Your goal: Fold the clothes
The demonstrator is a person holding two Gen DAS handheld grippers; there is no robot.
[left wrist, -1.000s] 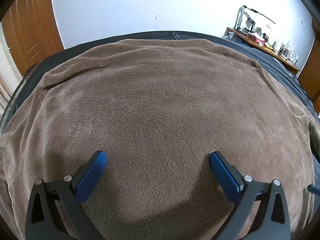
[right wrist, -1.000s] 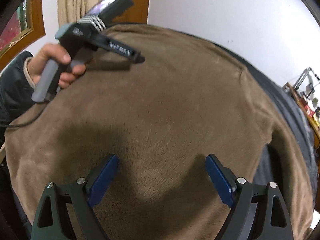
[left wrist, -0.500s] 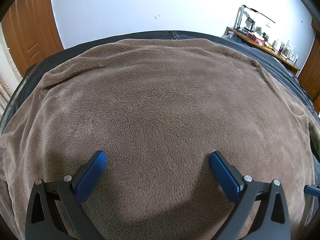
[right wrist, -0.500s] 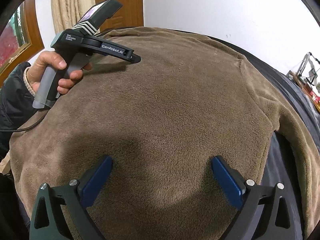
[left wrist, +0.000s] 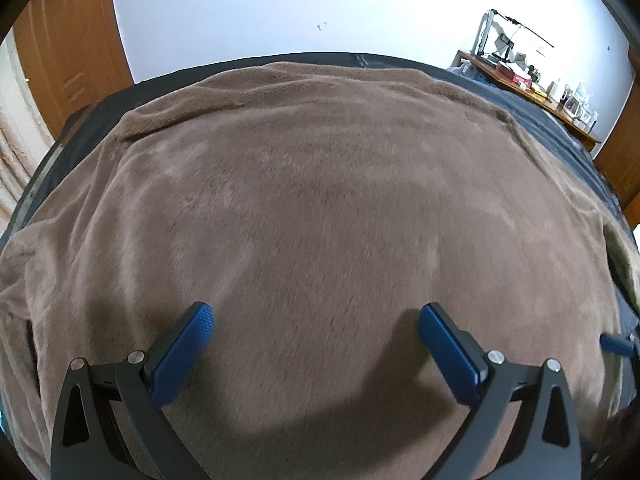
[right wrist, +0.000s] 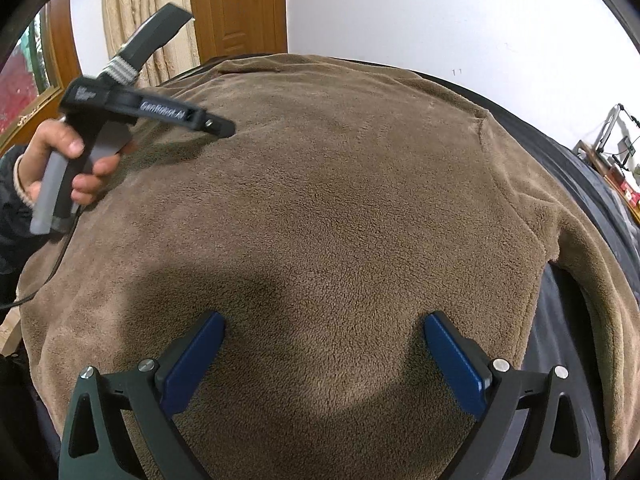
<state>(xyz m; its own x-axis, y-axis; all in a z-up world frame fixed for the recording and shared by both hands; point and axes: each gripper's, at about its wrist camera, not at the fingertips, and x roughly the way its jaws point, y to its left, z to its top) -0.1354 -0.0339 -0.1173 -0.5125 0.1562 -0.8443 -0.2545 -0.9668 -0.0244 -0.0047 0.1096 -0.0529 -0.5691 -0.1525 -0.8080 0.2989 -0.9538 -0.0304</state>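
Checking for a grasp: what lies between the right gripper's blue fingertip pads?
Only flat brown fleece garment, ungrasped, lies between the open right gripper's pads, seen in the right wrist view.

The big fuzzy fleece garment (right wrist: 340, 208) is plain taupe-brown all over, sitting on a dark charcoal bed cover (left wrist: 552, 120), both black-framed grippers have textured royal-blue finger pads (right wrist: 196, 360), and there's a white wall (left wrist: 300, 4) plus orange-brown wooden doors (right wrist: 240, 4).

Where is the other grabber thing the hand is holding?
In the right wrist view, the left gripper is at upper left, above the brown fleece garment, near the curtain.
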